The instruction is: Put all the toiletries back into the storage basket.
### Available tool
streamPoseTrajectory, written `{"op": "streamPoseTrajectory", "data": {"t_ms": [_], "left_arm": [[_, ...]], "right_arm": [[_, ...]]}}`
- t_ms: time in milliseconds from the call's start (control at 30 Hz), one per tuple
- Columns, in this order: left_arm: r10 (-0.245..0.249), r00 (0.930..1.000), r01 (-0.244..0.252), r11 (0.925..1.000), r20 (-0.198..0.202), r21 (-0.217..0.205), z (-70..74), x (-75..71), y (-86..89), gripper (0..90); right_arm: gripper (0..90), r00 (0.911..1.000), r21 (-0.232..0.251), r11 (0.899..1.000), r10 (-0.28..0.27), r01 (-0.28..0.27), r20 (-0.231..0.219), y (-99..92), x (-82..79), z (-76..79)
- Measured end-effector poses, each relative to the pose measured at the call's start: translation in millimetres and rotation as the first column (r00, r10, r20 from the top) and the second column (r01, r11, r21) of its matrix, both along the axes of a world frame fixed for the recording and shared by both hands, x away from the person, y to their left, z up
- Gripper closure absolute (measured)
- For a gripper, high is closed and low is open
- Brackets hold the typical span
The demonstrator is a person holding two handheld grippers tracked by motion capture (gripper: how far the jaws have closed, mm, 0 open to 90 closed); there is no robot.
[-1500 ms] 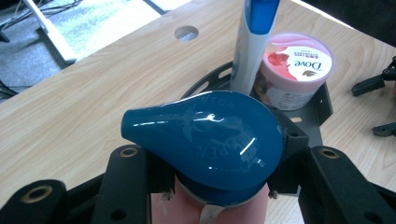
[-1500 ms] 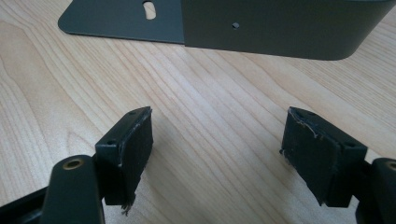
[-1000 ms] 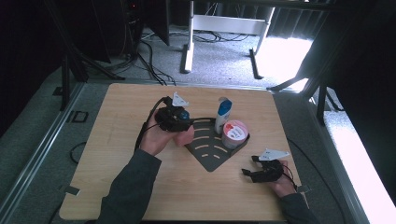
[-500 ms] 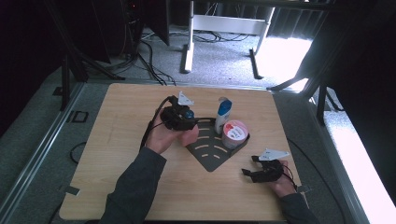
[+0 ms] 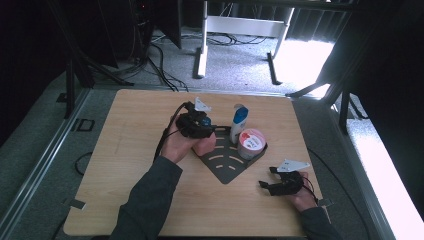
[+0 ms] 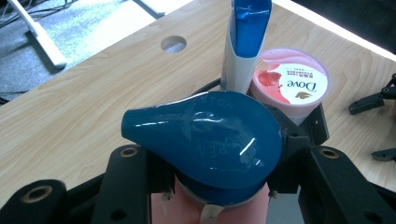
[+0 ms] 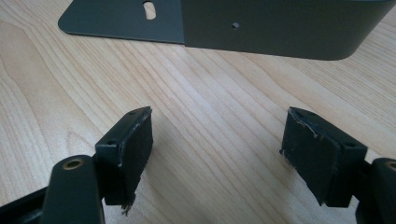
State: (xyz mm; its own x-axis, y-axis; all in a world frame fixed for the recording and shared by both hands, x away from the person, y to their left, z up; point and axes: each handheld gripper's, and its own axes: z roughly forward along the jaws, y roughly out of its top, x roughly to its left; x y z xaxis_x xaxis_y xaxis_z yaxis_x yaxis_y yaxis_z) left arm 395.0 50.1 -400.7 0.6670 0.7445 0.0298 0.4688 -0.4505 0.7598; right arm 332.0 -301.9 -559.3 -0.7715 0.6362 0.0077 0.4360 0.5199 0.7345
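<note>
My left gripper (image 5: 202, 131) has its jaws clamped on a pink bottle with a blue cap (image 6: 205, 135), held at the rack's edge and not yet set down, I judge. In the dark rack (image 5: 227, 167) already stand 1 white tube (image 5: 239, 122) and 1 Dove tub (image 5: 251, 142). My right gripper (image 5: 270, 179) rests on the desk (image 5: 125, 130), jaws wide and empty. So 3 items, 2 placed.

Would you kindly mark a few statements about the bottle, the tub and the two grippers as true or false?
1. The left gripper grips a pink bottle with a blue cap. True.
2. The Dove tub lies tipped over. False: it stands upright on the dark tray.
3. The right gripper holds the tub. False: its jaws are open over bare table.
4. A white bottle stands beside the tub. True.
</note>
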Motion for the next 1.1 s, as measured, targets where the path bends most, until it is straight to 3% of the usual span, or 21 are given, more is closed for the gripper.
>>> {"op": "streamPoseTrajectory", "data": {"t_ms": [1100], "left_arm": [[0.040,0.9992,-0.040,0.9992,-0.002,-0.009,-15.8,19.4,-20.5,52.7]], "right_arm": [[24.3,1.0000,-0.002,1.000,0.001,-0.001,0.001,0.1,0.0,0.0]]}}
